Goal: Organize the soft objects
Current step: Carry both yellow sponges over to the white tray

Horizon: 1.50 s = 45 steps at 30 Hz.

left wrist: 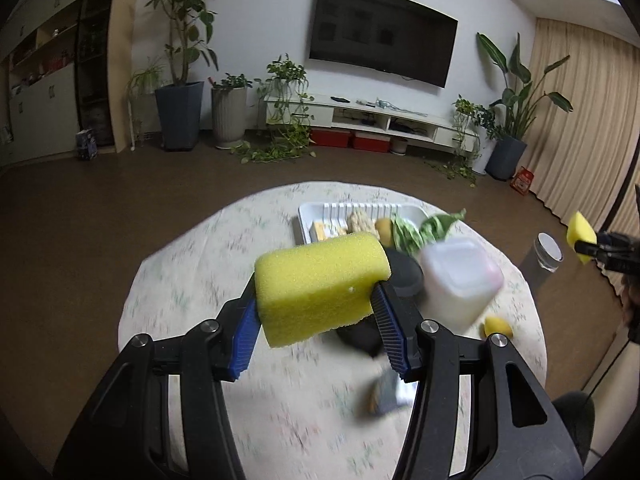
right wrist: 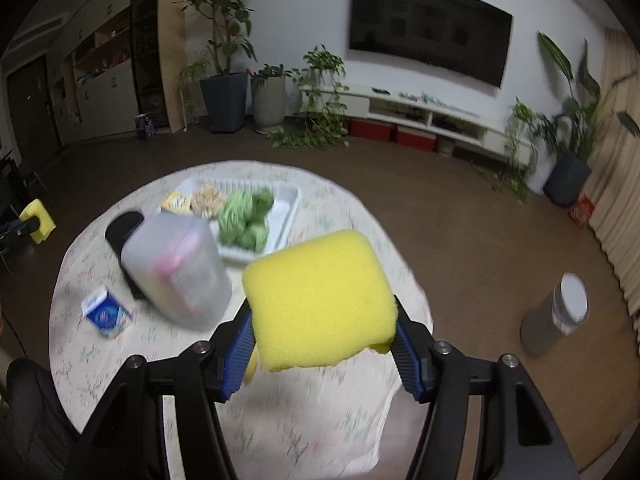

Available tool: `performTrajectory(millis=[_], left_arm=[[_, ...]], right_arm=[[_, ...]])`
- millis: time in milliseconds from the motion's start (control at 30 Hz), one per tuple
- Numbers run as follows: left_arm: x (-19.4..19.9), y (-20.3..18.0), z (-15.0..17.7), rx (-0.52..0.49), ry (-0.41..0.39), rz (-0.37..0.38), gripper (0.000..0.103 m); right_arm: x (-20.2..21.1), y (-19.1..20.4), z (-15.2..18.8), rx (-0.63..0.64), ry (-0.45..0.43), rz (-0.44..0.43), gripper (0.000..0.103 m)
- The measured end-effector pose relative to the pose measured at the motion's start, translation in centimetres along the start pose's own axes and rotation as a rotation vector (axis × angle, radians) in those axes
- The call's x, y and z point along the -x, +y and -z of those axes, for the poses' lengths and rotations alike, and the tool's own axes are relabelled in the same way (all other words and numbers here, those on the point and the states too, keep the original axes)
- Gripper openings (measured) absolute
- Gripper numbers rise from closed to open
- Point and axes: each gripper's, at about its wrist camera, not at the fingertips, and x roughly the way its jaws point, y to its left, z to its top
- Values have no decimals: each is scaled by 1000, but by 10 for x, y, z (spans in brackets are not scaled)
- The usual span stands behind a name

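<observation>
My left gripper (left wrist: 316, 330) is shut on a yellow sponge (left wrist: 320, 286), squeezed between the blue pads and held in the air above the round table (left wrist: 188, 280). My right gripper (right wrist: 324, 338) is shut on a second yellow sponge (right wrist: 320, 300), also lifted over the table (right wrist: 304, 408). Each gripper shows small in the other's view: the right one with its sponge (left wrist: 580, 234) at the far right, the left one with its sponge (right wrist: 39, 220) at the far left.
A white tray (right wrist: 286, 220) at the table's back holds green leafy items (right wrist: 246, 218) and pale foods. A translucent container (right wrist: 180, 272), a dark round object (left wrist: 404, 274), a small blue carton (right wrist: 106, 312) and a lemon (left wrist: 498, 326) lie on the table. A grey bin (right wrist: 556, 316) stands on the floor.
</observation>
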Motion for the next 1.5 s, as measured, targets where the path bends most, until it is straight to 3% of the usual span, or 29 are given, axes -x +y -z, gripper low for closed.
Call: performTrajectory(millis=[233, 433, 600, 733, 933, 1033, 1333, 1500], left_arm=[[-66, 7, -68, -54, 43, 27, 50], [-133, -1, -95, -116, 131, 91, 50], [-185, -12, -105, -193, 218, 119, 50], [-221, -19, -103, -236, 291, 155, 50], [-256, -37, -83, -342, 398, 237, 51], [-267, -44, -73, -401, 434, 244, 51], [-270, -53, -58, -461, 445, 306, 51], [-268, -59, -55, -509, 439, 299, 52]], right_arm=[[-48, 10, -92, 84, 16, -35, 64], [-105, 39, -153, 163, 82, -116, 64], [-154, 67, -183, 246, 146, -162, 64], [-193, 90, -192, 296, 205, -205, 64], [-240, 124, -179, 391, 294, -285, 64], [-255, 142, -170, 475, 329, -323, 64], [-282, 168, -141, 599, 422, -374, 64], [-289, 174, -130, 651, 447, -372, 64]])
